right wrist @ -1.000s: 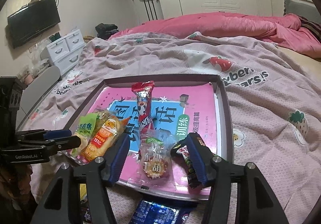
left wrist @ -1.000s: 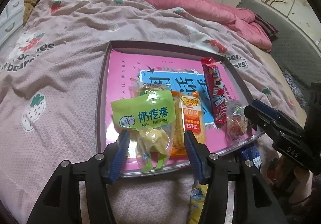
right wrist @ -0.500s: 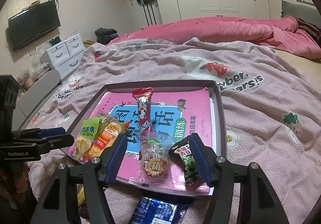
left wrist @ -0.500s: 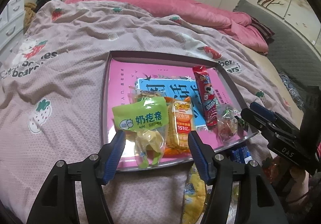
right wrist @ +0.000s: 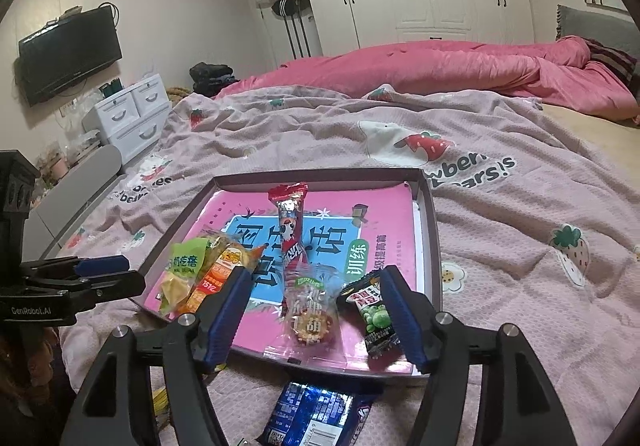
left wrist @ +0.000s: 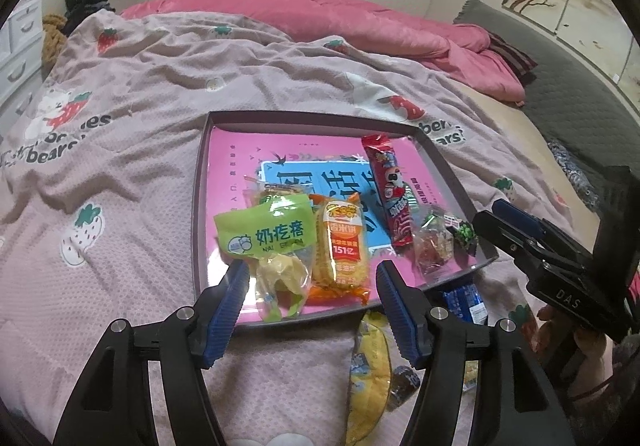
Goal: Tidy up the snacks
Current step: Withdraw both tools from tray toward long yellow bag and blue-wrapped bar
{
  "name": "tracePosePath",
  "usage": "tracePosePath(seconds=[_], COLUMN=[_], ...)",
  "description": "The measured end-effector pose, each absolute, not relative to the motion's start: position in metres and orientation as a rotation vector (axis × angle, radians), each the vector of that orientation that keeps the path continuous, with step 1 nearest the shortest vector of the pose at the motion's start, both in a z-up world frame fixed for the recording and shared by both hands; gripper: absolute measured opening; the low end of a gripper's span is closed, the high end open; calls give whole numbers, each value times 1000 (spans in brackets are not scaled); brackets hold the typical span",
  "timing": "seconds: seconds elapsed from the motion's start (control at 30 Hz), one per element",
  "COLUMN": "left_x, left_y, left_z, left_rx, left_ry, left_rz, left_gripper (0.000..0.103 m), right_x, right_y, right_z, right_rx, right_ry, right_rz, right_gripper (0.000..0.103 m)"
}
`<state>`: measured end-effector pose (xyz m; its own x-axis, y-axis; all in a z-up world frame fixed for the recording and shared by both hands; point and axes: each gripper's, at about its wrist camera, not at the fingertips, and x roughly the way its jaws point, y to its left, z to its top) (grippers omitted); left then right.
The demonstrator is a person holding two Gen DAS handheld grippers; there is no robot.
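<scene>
A dark-rimmed tray (left wrist: 202,206) lined with a pink book lies on the bed. In it are a green packet (left wrist: 266,232), an orange cracker packet (left wrist: 342,242), a long red packet (left wrist: 390,194), a clear candy packet (right wrist: 312,318) and a black pea packet (right wrist: 374,314). My left gripper (left wrist: 312,274) hovers open over the tray's near edge. The green and orange packets lie beyond its pads, untouched. My right gripper (right wrist: 316,282) has its jaws opening. The candy and pea packets lie between its fingers, free of the pads.
A blue packet (right wrist: 316,414) and a yellow packet (left wrist: 370,366) lie on the strawberry blanket (left wrist: 120,246) in front of the tray. A pink duvet (right wrist: 440,66) is heaped at the back. White drawers (right wrist: 128,118) stand left of the bed.
Both pairs of jaws have widened. The left gripper has drawn back and up from the green and orange packets. The pea packet now lies flatter in the tray.
</scene>
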<state>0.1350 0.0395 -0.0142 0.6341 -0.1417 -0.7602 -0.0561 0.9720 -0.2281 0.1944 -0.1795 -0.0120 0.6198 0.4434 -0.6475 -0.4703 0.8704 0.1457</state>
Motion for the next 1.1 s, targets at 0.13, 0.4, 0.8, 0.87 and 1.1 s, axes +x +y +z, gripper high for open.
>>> tracePosePath(seconds=[0.13,0.4,0.8,0.87,1.1], left_x=[131,127,117,116,112], left_y=[36,30,22,22,15], left_z=[-11,-7,-6,-6,-10], left_rx=[-233,-219,-202,-202,-187], left_ry=[883,886,903,908,930], left_rz=[-60,-80,-101,-103,-119], left_gripper=[68,68,68,68,68], right_x=[191,184,174,173,168], right_y=[-181,-184,-187,-186,-187], right_z=[-9,-5,-2,-3,-4], right_rx=[-37,-33,-38,-39,-44], right_ry=[730,732,737,740,752], right_rz=[523,518,508,509,504], right_gripper=[69,69,70,70,70])
